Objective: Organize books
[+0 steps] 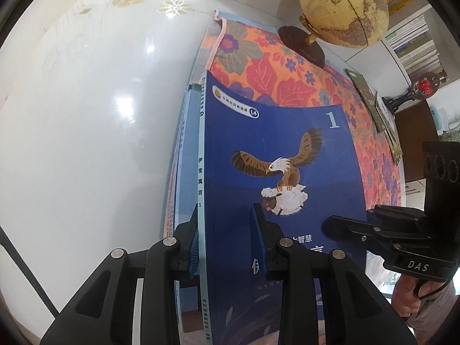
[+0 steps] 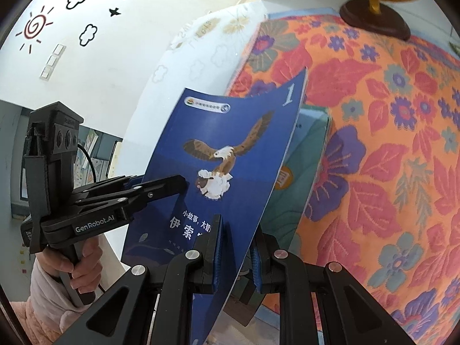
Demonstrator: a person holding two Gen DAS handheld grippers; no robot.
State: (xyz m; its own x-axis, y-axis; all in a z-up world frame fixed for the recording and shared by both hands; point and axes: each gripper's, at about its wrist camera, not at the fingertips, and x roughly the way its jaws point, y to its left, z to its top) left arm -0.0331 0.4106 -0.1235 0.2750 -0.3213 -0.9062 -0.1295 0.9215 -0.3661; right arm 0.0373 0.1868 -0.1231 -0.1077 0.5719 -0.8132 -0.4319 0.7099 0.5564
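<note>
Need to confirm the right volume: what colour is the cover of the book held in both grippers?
Deep blue, with a brown eagle on a white sheep; clearest on the book in the left wrist view.

Glossy blue paper-covered book (image 1: 276, 155); rough woven orange floral cloth (image 2: 373, 149); shiny white desk (image 1: 86, 100); matt black plastic jaws.

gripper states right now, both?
Left gripper: shut on the spine side of the blue eagle book.
Right gripper: shut on its opposite edge.

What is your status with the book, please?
Both tongs, left and right, shut on blue eagle book. Book above floral cloth. Globe behind, clear.
</note>
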